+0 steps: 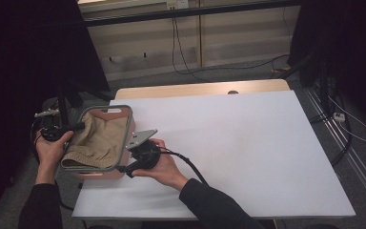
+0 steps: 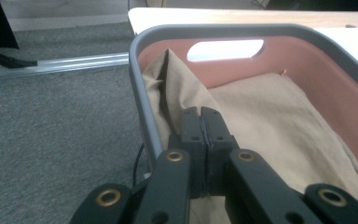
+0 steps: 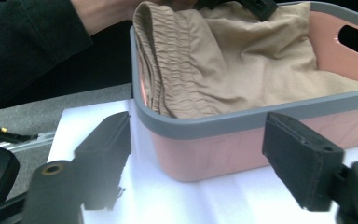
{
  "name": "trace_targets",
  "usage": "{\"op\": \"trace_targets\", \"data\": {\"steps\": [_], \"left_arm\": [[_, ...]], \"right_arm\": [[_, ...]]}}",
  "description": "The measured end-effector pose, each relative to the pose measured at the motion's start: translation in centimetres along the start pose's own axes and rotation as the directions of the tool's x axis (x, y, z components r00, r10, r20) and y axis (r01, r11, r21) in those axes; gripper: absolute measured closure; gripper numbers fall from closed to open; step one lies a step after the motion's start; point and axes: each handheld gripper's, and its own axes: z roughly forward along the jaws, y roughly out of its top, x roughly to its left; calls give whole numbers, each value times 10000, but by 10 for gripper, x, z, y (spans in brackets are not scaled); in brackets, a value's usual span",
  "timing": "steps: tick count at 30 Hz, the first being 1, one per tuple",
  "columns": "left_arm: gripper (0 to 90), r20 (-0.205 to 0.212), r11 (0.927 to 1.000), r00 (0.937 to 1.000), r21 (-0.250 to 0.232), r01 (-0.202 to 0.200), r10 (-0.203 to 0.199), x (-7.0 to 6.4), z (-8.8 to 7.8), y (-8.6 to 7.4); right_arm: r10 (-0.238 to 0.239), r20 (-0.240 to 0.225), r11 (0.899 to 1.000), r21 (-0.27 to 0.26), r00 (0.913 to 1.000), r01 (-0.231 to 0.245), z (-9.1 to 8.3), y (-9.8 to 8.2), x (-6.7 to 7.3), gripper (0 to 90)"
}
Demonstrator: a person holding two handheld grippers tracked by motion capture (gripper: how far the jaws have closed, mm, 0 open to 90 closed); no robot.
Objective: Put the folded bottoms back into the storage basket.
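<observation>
Left gripper view: the left gripper [image 2: 204,126] has its fingers [image 2: 192,128] pressed together with a fold of the beige cloth [image 2: 270,116] pinched between them, just inside the grey rim of the pink basket [image 2: 307,51]. The cloth fills the basket, and its gathered waistband lies against the near wall. Right gripper view: the right gripper [image 3: 205,154] has its fingers [image 3: 107,154] standing wide apart, nothing between the pads, and they face the basket's outer wall [image 3: 223,149] from just beside it. High view: the basket [image 1: 106,109] sits at the left edge of the white desk [image 1: 248,152], overhanging it slightly. Both hands stay close to the basket.
</observation>
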Motion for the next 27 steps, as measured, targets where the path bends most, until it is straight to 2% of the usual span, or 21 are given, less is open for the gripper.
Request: {"op": "trace_targets", "data": {"steps": [2, 4, 5, 6, 7, 9, 10, 11, 12, 13, 14, 15, 16, 17, 18, 20, 22, 27], "left_arm": [[877, 3, 9999, 10000, -113, -42, 42, -1, -1, 0], [817, 13, 9993, 9994, -122, -359, 359, -3, -3, 0], [771, -4, 9978, 9982, -286, -593, 593, -6, -5, 0], [724, -4, 9978, 9982, -286, -593, 593, -6, -5, 0], [724, -61, 9971, 9977, -365, -673, 671, -8, -7, 1], [650, -108, 9946, 9957, -474, -925, 921, -12, -10, 1], [608, -158, 9934, 9947, -510, -1024, 1017, -13, -11, 0], [455, -326, 9919, 9935, -613, -1113, 1094, -15, -12, 0], [455, -503, 9906, 9925, -739, -1150, 1114, -17, -12, -1], [375, -534, 9895, 9926, -891, -1137, 1093, -17, -13, -2], [375, -375, 9879, 9937, -1100, -1094, 1059, -16, -15, -2], [326, -311, 9863, 9944, -1279, -1046, 1015, -16, -16, -3], [272, -586, 9842, 9933, -1405, -1074, 1000, -18, -17, -2], [231, -586, 9842, 9933, -1405, -1074, 1000, -18, -17, -2], [231, -765, 9827, 9902, -1351, -1264, 1168, -17, -18, -2], [137, -798, 9832, 9902, -1333, -1248, 1149, -18, -19, -2], [113, -911, 9805, 9880, -1410, -1371, 1250, -20, -21, -1], [60, -929, 9796, 9884, -1505, -1328, 1197, -20, -22, -2]], "right_arm": [[7, 5, 10000, -68, 10000, -7, -1, 0, 0, 219], [16, 93, 9998, -177, 10000, -14, -4, 1, -1, 183], [3, 138, 9998, -207, 9999, 0, -5, 1, -1, 167], [3, 138, 9998, -207, 9999, 0, -5, 1, -1, 167], [-12, 208, 9998, -217, 9998, 17, -5, 1, -1, 157], [18, 367, 9997, -230, 9993, -10, -6, 1, -3, 138], [38, 380, 9997, -232, 9993, -29, -6, 1, -4, 122], [12, 497, 9999, -112, 9988, -7, -6, 1, -5, 80], [12, 497, 9999, -112, 9988, -7, -6, 1, -5, 80], [22, 538, 10000, -29, 9986, -21, -5, 0, -6, 61], [22, 538, 10000, -29, 9986, -21, -5, 0, -6, 61], [124, 700, 9999, 3, 9975, -125, -5, 0, -7, 69], [188, 724, 9998, -21, 9972, -187, -5, 0, -8, 68], [188, 724, 9998, -21, 9972, -187, -5, 0, -8, 68], [215, 758, 9998, -34, 9969, -214, -5, 0, -9, 65], [225, 957, 9997, -100, 9952, -217, -7, 1, -9, 56], [179, 1030, 9998, -104, 9945, -170, -7, 1, -8, 50], [149, 1124, 9999, -93, 9936, -139, -8, 2, -7, 50]]}}
